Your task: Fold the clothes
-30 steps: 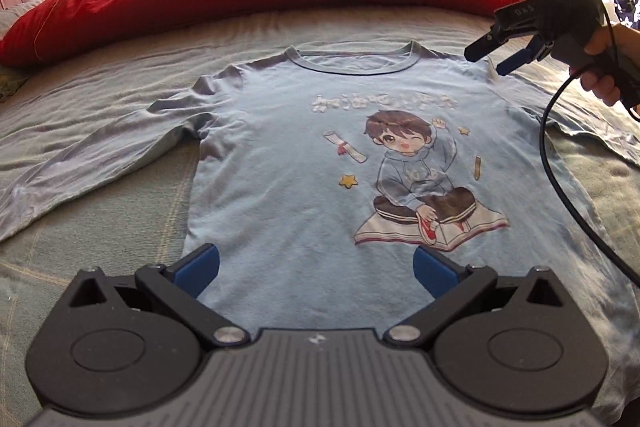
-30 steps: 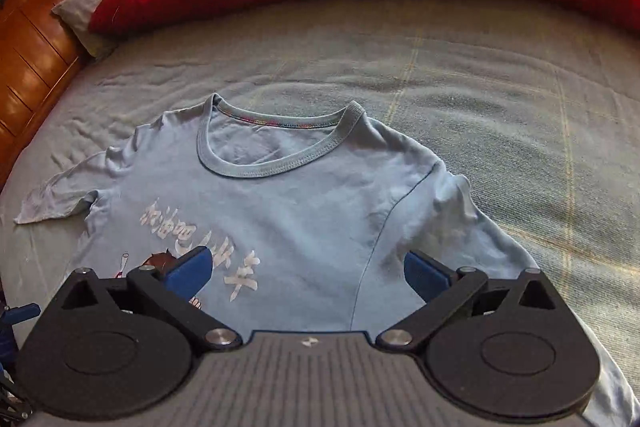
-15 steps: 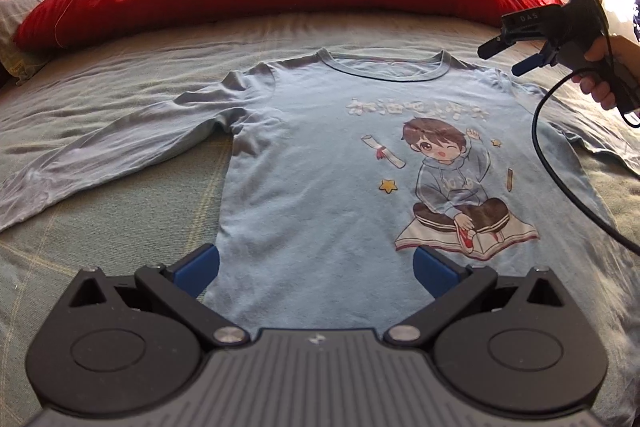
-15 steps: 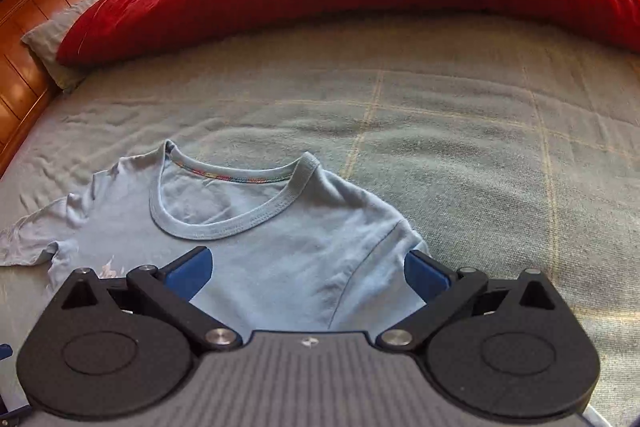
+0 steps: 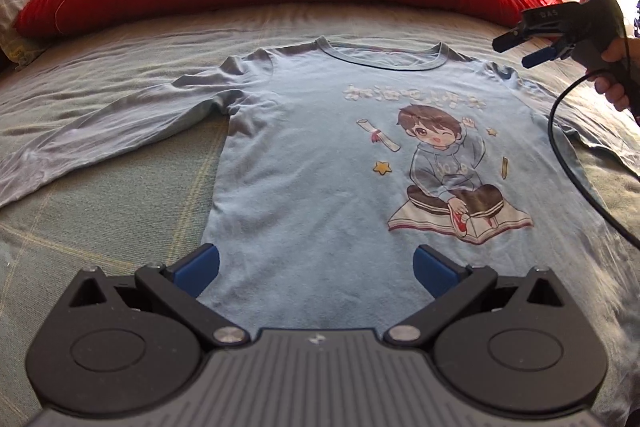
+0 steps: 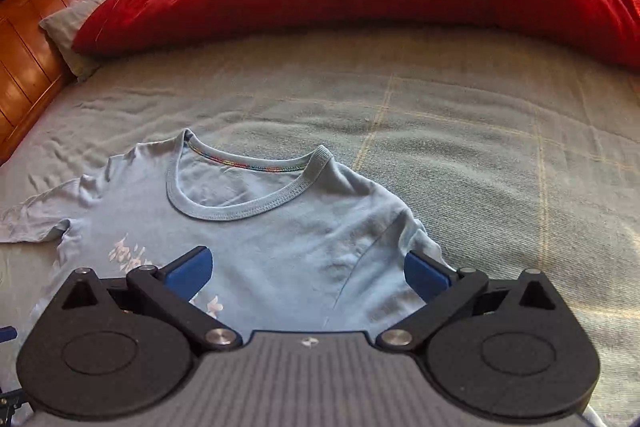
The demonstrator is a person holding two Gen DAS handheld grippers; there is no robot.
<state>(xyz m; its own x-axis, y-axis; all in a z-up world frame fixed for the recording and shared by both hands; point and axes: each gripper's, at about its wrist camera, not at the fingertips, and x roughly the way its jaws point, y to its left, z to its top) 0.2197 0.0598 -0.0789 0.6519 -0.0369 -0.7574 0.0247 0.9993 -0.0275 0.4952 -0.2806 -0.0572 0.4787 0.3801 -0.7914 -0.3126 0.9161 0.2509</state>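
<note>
Shirt flat, unfolded on bed. Both jaws wide, empty; right gripper over shoulder, left gripper at hem. Next: pinch an edge.

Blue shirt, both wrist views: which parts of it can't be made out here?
- Hem of the blue shirt: left wrist view, hidden behind the left gripper.
- Cuff of the long sleeve: left wrist view, cut off by the left edge.
- Cartoon print: right wrist view, almost all hidden behind the right gripper.
- Other sleeve's end: left wrist view, cut off by the right edge.
</note>
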